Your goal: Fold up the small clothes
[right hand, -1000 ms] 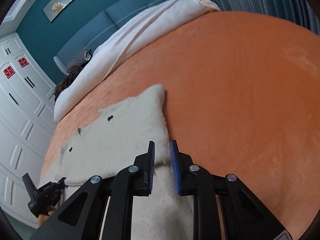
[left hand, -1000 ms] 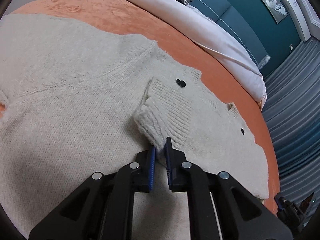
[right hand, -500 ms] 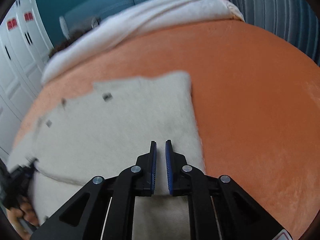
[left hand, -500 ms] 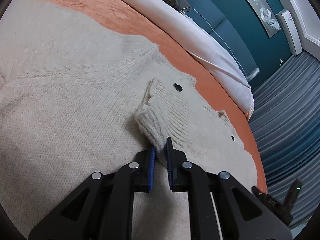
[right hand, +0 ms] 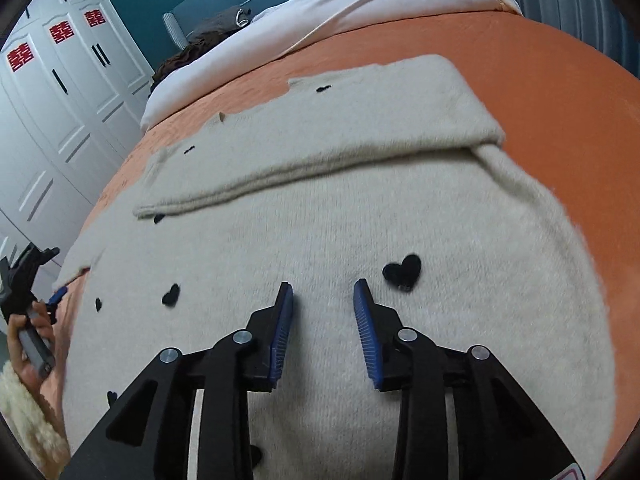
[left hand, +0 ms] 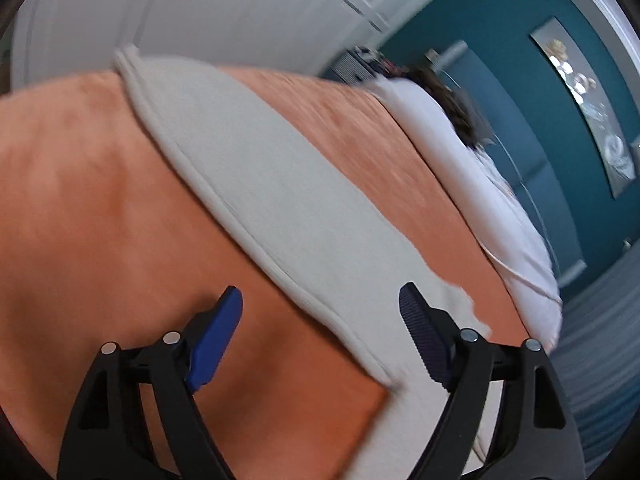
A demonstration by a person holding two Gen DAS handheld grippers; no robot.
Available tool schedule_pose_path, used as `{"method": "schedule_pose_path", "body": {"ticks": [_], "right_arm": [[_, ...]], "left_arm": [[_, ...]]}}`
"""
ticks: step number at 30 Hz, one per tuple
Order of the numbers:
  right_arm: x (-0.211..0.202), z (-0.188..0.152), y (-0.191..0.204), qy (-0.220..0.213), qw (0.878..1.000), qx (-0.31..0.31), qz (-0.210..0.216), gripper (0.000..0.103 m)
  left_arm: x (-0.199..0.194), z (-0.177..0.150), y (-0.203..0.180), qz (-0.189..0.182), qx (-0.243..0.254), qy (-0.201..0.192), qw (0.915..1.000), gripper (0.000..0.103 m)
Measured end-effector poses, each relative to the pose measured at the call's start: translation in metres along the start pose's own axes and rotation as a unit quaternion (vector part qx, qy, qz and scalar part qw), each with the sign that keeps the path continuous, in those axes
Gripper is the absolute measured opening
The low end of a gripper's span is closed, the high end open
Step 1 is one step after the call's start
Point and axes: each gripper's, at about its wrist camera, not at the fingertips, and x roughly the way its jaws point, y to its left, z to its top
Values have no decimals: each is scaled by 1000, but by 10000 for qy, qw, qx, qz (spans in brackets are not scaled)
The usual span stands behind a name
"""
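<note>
The orange bedspread (right hand: 560,92) carries the cream sweater (right hand: 320,220), one part now folded flat across it at 12 o'clock. The right gripper (right hand: 323,320), nearly closed half a second ago, stands apart and empty. The left gripper (left hand: 320,308) has dropped the cuff, fingers wide.

A home bedroom: an orange-covered bed (right hand: 560,92), white duvet (right hand: 360,12), white wardrobe doors (right hand: 60,92) and teal wall (left hand: 500,20).
</note>
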Motion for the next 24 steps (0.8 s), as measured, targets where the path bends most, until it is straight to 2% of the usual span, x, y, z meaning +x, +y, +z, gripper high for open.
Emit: {"method": "schedule_pose_path", "body": {"ticks": [2, 4, 5, 6, 7, 9, 10, 11, 12, 13, 14, 17, 19, 21, 24], "right_arm": [[-1, -6, 5, -111, 9998, -125, -65, 40], [1, -11, 7, -90, 9997, -216, -16, 51], [3, -12, 8, -96, 9996, -276, 3, 53], [4, -14, 10, -100, 9994, -316, 18, 57], [4, -16, 11, -103, 9993, -358, 48, 62], [6, -17, 12, -99, 9990, -425, 60, 64], [6, -18, 13, -108, 9990, -442, 37, 64], [7, -19, 13, -116, 9988, -473, 5, 64], [7, -20, 14, -123, 9987, -504, -19, 65], [8, -20, 14, -130, 9985, -523, -28, 66], [8, -21, 15, -131, 9985, -536, -39, 66], [9, -22, 14, -153, 9984, -549, -20, 67], [9, -22, 14, -166, 9984, -538, 6, 68], [9, -23, 12, -194, 9985, -509, 49, 68], [7, -23, 9, -217, 9986, -451, 141, 68]], "left_arm": [[0, 48, 43, 558, -249, -248, 9978, 82], [8, 81, 81, 997, -580, -331, 9928, 81], [13, 93, 99, 1097, -783, -325, 9903, 80], [14, 102, 110, 965, -947, -404, 9900, 78], [16, 110, 115, 906, -1001, -519, 9895, 78], [24, 118, 109, 986, -867, -480, 9902, 75], [29, 122, 103, 959, -676, -420, 9922, 58], [39, 124, 97, 817, -525, -231, 9950, 45], [49, 125, 91, 748, -465, 5, 9961, 20], [52, 127, 87, 719, -466, 95, 9963, 10], [49, 129, 79, 654, -455, 19, 9968, 10], [24, 127, 25, 126, 80, -325, 9994, 8], [1, 120, -25, -442, 677, -448, 9957, 8], [-21, 96, -85, -1104, 1231, -445, 9852, 8], [-42, 29, -180, -2069, 2025, -36, 9572, 9]]}}
